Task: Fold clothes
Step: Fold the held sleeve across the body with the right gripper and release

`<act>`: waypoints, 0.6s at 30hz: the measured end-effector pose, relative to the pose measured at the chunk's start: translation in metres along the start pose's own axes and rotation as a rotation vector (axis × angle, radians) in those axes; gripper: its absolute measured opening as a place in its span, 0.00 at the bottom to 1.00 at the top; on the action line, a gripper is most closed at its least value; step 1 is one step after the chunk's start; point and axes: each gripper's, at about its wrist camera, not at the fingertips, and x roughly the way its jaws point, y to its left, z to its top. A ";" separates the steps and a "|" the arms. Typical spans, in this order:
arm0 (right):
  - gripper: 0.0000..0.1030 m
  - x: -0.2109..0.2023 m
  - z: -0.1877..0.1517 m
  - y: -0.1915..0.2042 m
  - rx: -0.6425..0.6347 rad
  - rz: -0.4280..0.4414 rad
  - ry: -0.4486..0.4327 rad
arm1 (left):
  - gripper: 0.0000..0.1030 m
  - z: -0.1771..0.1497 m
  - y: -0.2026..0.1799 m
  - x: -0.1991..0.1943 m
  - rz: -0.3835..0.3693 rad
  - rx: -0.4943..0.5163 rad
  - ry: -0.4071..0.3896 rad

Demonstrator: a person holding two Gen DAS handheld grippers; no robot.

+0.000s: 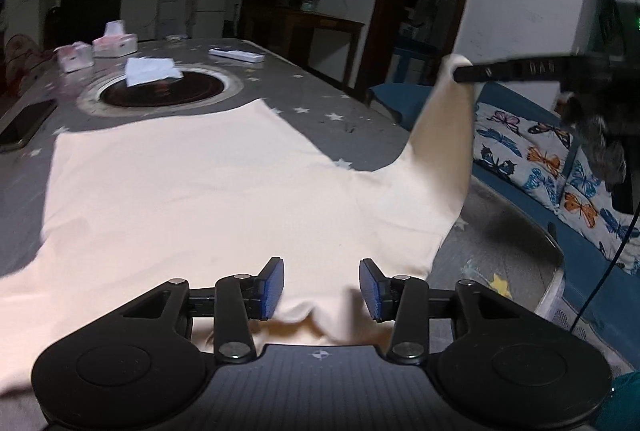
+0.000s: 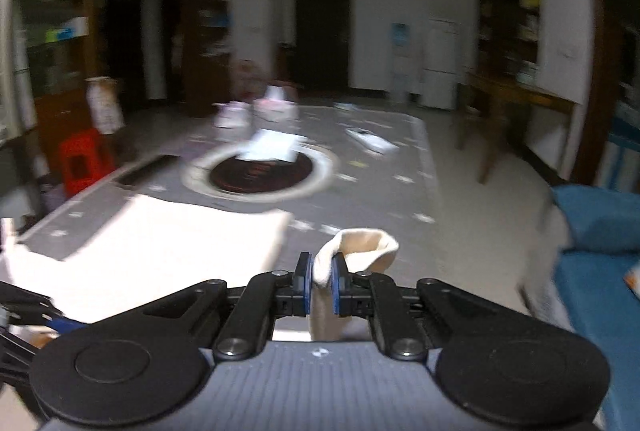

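The right claw (image 2: 321, 281) pinches a sleeve (image 2: 362, 245) of the cream shirt (image 1: 192, 191), lifting it for a fold; the left claw (image 1: 322, 289) gapes wide above the shirt's near edge on the surface (image 1: 340, 87).

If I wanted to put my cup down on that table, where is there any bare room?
Bare cloth shows on the table between the cream shirt and the right edge, below the white remote. The far left is crowded: tissue boxes, a phone, a paper on the round hotplate. The shirt fills the near half.
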 end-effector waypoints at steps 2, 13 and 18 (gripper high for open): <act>0.08 0.005 0.009 0.020 -0.029 0.062 -0.006 | 0.45 -0.004 0.005 -0.007 0.013 -0.016 -0.003; 0.08 0.062 0.013 0.130 -0.149 0.370 0.074 | 0.47 -0.018 0.018 -0.027 0.035 -0.071 -0.023; 0.11 0.082 -0.007 0.163 -0.172 0.453 0.146 | 0.47 -0.021 0.023 -0.029 0.041 -0.098 -0.022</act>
